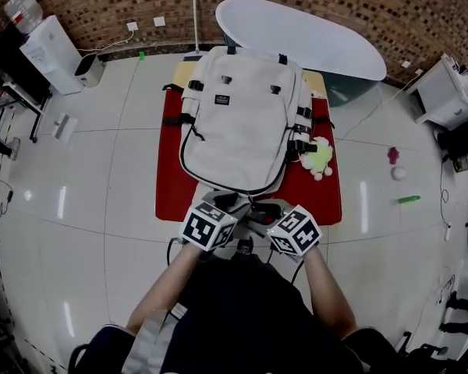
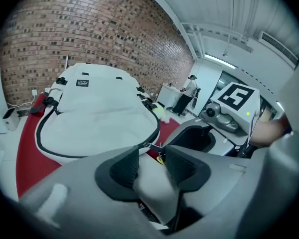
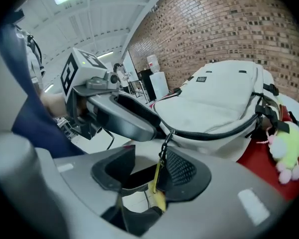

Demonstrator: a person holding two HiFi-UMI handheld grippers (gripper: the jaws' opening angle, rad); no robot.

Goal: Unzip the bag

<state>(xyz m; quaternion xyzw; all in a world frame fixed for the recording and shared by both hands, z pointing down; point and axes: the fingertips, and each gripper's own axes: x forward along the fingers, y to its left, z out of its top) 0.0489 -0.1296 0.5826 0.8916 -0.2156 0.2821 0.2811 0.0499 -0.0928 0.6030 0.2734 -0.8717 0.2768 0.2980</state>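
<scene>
Jaws of the right gripper (image 3: 150, 159) stand wide apart, and a yellow zip pull (image 3: 157, 179) hangs in the gap close beside one pad, unpinched. Only that gripper's view shows us this; in the head view the marker cubes (image 1: 209, 226) cover it. Our left gripper (image 2: 152, 158) is wide too, with pale bag fabric in its gap. The white backpack (image 1: 242, 123) lies flat on a red mat (image 1: 170, 185), its near end at both grippers. Its zip line is closed where we see it.

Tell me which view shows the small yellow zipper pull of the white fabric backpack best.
The right gripper view: the yellow zipper pull hangs between the right gripper's open jaws. The left gripper view shows only a speck; the head view hides it.
</scene>
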